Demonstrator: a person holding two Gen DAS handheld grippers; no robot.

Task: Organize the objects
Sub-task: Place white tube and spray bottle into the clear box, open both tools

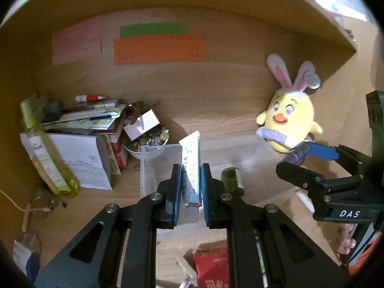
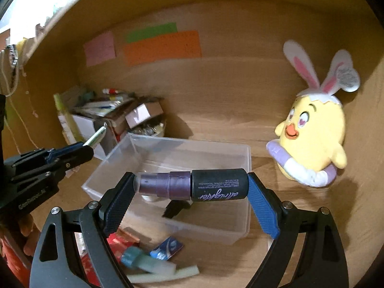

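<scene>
The left gripper (image 1: 190, 187) pinches a white toothpaste tube (image 1: 191, 168) upright by its flat sides, jaws nearly shut. The right gripper (image 2: 192, 187) clamps a purple setting spray bottle (image 2: 192, 184) end to end, jaws wide. Both hang over the clear plastic bin (image 2: 242, 153), likely for dropping in. The bin already holds a small dark item and something pale, unclear.

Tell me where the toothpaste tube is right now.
The toothpaste tube is clamped in the left gripper, held above the clear plastic box.
</scene>
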